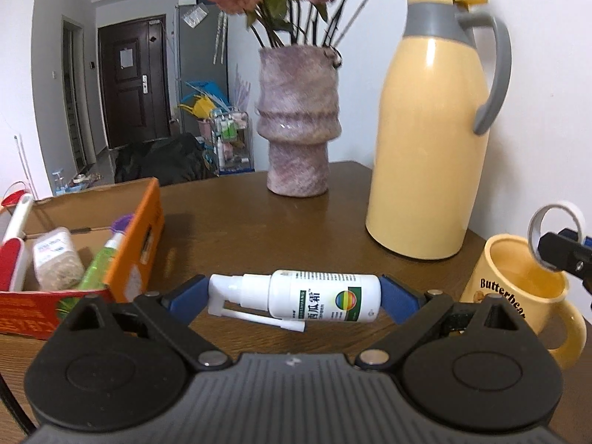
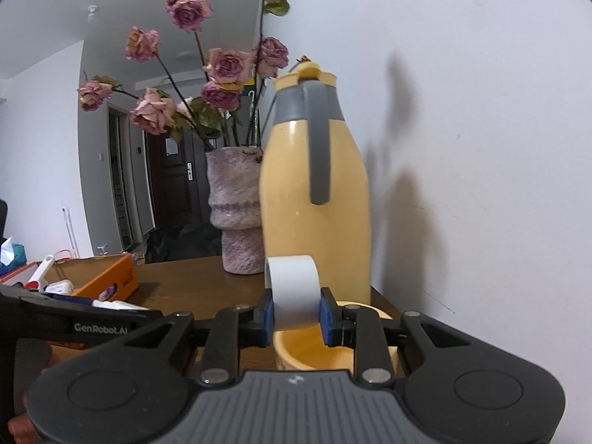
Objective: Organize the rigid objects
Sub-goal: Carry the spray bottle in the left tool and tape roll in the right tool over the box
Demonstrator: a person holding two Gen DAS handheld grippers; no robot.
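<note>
A white spray bottle [image 1: 314, 298] with a coloured label lies crosswise between my left gripper's [image 1: 294, 296] blue pads, held above the brown table [image 1: 259, 229]; that gripper is shut on it. My right gripper [image 2: 296, 314] is shut on a white tape roll [image 2: 294, 286], upright on its edge, just above the yellow mug [image 2: 310, 351]. From the left wrist view the tape roll [image 1: 555, 222] and the right gripper's fingers [image 1: 562, 255] show over the mug [image 1: 518, 288] at the right. An orange cardboard box [image 1: 140, 236] stands at the left, holding several items.
A tall yellow thermos jug [image 1: 425, 140] with a grey handle stands behind the mug against the white wall. A purple vase [image 1: 298, 122] of dried roses is at the table's back. Beyond the table's far edge are a dark door and clutter on the floor.
</note>
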